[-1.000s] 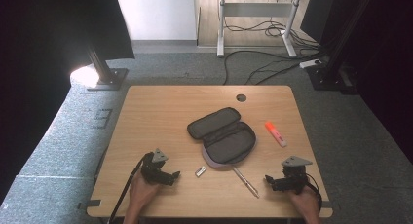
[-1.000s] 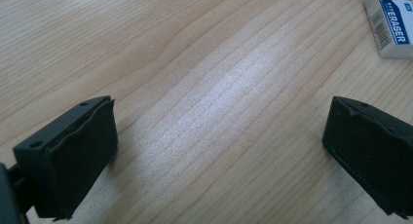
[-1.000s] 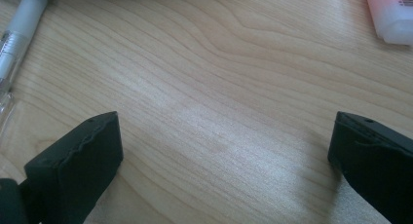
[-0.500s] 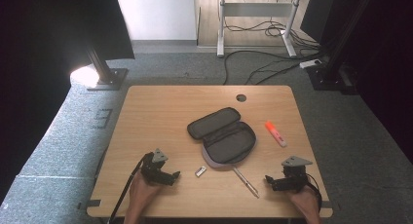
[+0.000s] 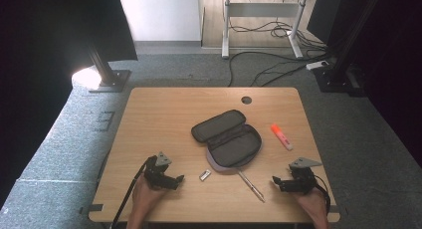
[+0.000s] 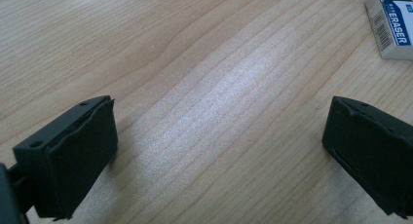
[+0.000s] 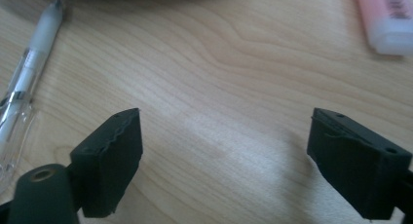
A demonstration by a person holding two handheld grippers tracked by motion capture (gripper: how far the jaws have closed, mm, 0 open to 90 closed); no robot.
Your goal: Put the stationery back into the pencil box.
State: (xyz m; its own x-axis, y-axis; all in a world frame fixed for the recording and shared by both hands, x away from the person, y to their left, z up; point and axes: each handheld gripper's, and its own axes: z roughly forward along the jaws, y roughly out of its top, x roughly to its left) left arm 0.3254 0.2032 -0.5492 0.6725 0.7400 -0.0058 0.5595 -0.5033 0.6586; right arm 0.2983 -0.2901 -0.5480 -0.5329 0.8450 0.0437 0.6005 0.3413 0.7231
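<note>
From above, my left gripper [image 5: 180, 178] and right gripper [image 5: 275, 181] rest low on the table [image 5: 164, 114], the open pencil case [image 5: 228, 138] at twelve o'clock between them.

In the left gripper view, my jaws stand wide, empty; the eraser [image 6: 392, 23] sits at one o'clock.

In the right gripper view, my jaws, just narrowing, hold nothing. The pen [image 7: 29, 73] lies at ten o'clock, so I'd swing left and square up before pinching. The near edge is close; bare wood ahead.

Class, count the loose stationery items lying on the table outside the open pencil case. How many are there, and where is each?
3. An eraser lies left of the pencil case, a pen below it, and an orange highlighter to its right. The case may hide more.
</note>
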